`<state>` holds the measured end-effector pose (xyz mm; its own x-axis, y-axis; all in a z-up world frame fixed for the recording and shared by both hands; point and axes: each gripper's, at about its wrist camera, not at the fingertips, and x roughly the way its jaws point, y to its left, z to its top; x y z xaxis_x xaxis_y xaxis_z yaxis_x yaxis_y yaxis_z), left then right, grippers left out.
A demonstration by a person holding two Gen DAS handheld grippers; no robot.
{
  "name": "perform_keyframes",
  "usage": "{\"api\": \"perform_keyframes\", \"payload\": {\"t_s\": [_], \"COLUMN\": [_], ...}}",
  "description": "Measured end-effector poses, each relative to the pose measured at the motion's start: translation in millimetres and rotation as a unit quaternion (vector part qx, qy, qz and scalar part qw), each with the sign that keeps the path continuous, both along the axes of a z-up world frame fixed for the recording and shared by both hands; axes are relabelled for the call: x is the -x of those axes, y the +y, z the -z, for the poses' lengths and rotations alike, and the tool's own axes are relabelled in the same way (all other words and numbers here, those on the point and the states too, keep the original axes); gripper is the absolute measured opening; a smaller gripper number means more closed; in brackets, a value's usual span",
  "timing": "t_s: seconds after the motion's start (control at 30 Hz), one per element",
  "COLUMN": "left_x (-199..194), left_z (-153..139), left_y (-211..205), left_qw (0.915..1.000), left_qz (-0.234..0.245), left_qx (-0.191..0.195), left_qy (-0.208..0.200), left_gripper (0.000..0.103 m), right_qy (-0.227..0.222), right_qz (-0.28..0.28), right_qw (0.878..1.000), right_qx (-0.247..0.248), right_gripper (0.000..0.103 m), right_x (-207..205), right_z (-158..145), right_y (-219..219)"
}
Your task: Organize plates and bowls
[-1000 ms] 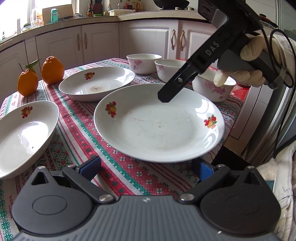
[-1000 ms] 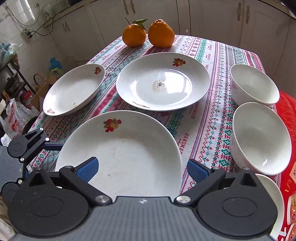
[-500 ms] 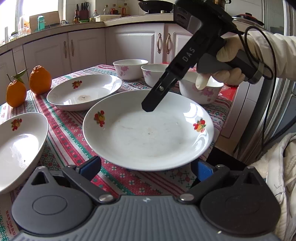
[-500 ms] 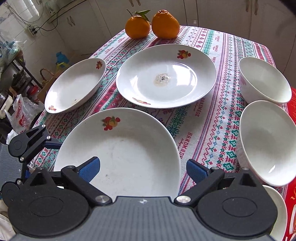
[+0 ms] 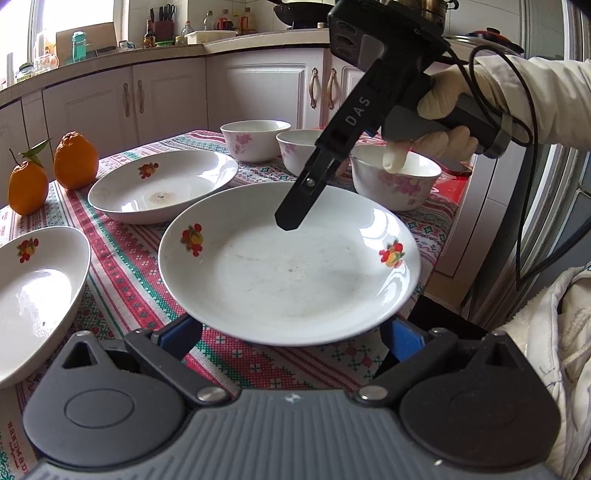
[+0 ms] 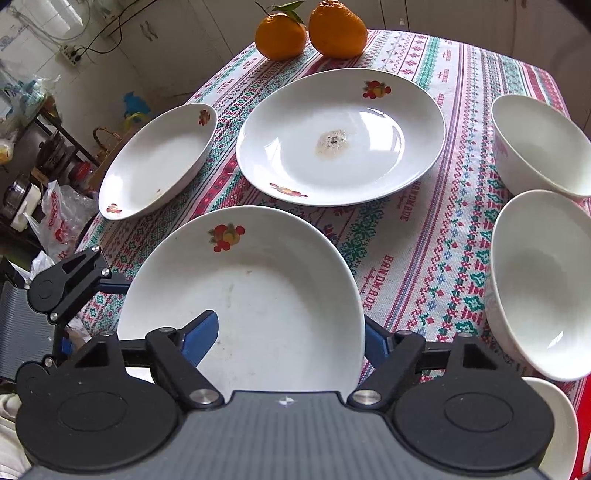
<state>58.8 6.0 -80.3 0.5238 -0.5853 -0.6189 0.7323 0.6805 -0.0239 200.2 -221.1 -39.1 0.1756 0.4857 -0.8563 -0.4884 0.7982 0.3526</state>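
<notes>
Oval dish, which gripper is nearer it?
Left. The left gripper sits beside the oval dish; the right gripper, jaws just closing around the near round plate's rim, is across that plate.

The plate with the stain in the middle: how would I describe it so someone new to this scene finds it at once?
Start at the two oranges at the far end of the table's patterned cloth. The round white plate directly in front of them is the one. Unlike the other two plates, it has a brownish dried patch in its centre, and no gripper is near it.
</notes>
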Motion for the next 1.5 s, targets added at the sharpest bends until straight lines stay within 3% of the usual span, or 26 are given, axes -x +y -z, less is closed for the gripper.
{"api": "perform_keyframes", "payload": {"t_s": [0.37, 0.87, 1.5], "left_x": [-1, 3, -3], "left_z": [0, -19, -51], "left_y": [-1, 11, 82], "left_qw": [1.0000, 0.9996, 0.9934], "left_qz": [-0.002, -0.022, -0.113], "left_qx": [0.001, 0.016, 0.018], "left_qy": [0.004, 0.003, -0.016], "left_gripper": [0.101, 0.101, 0.101], "right_qy": [0.010, -0.019, -0.048], "right_qz": [0.004, -0.005, -0.088], "right_qw": [1.000, 1.000, 0.994], "right_qx": [-0.015, -0.021, -0.043], "right_gripper": [0.084, 0.084, 0.084], "right_x": [-3, -5, -45], "right_z": [1, -19, -43], "right_y": [-3, 17, 113]}}
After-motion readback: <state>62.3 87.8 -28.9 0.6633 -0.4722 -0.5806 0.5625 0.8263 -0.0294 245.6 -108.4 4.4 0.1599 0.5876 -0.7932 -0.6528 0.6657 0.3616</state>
